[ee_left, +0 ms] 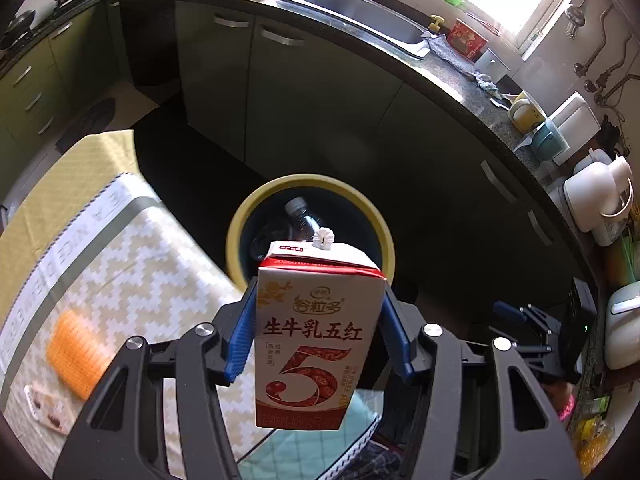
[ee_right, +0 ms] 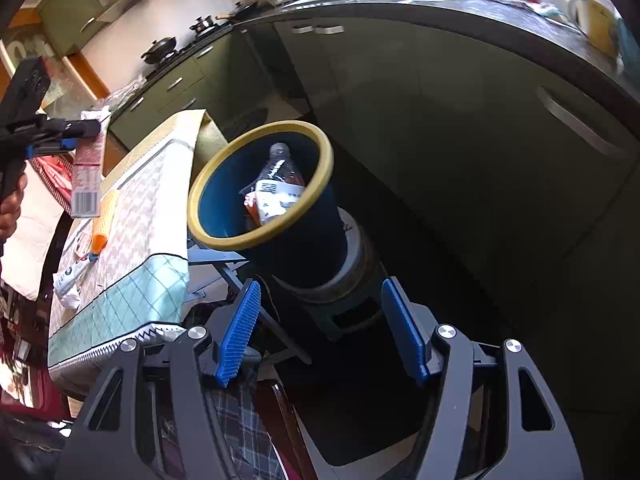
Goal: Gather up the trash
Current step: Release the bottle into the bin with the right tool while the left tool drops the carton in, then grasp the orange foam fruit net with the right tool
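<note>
Trash collection looks well along: the left tool (ee_left: pixel 318 328) is clamped on a red-and-white milk carton (ee_left: pixel 316 340), held upright with its white cap toward the bin (ee_left: pixel 240 232), a dark blue bucket with a yellow rim standing on the floor beside the cloth-covered table (ee_left: pixel 132 264). From the left wrist view the carton sits in line with the bin's mouth but nearer the camera, so I cannot tell whether it is truly over the opening. A clear plastic bottle (ee_right: pixel 280 168) and a white-labelled packet (ee_right: pixel 272 200) already lie inside.

The right tool (ee_right: pixel 320 328) stands apart with nothing between its blue pads (ee_right: pixel 240 332), pointing down toward the bin's base.

Risks from here, as I judge them. The bin appears perched on a stack of other containers, so a knock from either tool could tip it. Letting go of the carton short of the rim would drop it on the floor or against the yellow lip, where it could bounce out. The bottle stands tall inside, and the carton may land on it and lodge near the top. An orange sponge-like block (ee_left: pixel 76 356), a tube (ee_right: pixel 76 272) and a small blister pack (ee_left: pixel 48 412) remain on the table; which of these count as trash is unclear.
</note>
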Motion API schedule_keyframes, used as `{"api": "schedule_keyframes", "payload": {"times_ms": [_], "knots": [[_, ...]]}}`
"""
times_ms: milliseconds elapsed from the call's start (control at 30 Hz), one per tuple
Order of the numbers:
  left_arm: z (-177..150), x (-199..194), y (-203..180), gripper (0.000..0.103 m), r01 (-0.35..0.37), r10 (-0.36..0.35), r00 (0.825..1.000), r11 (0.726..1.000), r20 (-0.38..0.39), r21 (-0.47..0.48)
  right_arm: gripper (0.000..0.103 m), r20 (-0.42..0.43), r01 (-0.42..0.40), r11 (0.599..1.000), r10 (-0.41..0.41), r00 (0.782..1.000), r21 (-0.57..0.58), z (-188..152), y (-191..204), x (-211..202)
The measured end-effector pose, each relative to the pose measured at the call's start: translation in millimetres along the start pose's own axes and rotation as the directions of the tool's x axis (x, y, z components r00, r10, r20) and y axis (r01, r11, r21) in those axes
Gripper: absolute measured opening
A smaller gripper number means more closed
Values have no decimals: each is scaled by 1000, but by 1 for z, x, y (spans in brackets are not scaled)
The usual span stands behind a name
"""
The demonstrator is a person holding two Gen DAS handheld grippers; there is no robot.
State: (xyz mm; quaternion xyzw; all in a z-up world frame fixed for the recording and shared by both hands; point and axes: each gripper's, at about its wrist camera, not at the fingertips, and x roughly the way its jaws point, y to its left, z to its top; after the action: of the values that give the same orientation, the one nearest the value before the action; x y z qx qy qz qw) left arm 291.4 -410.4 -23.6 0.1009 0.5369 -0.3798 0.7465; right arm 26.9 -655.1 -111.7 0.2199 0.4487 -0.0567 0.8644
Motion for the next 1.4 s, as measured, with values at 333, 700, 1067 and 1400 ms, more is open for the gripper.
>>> {"api": "schedule_keyframes", "payload": {"times_ms": [333,700,1067,1400], "knots": [[30,115,7,54,-96,90,994,992,-67,-83,63,-14,-20,999,20,1000,40,-16,-25,-4],[-36,-45,49,60,-89,90,996,993,4,-77,64,-125,-227,929,198,972,-291,25,122,39],[-177,-188,188,63,-240,266,963,906,29,-348,75,-337,-388,751,231,913,-534,54,354,134],[-242,-176,266,63,-215,219,974,831,-53,-513,81,-385,-255,731,-11,923,-633,48,459,233]]}}
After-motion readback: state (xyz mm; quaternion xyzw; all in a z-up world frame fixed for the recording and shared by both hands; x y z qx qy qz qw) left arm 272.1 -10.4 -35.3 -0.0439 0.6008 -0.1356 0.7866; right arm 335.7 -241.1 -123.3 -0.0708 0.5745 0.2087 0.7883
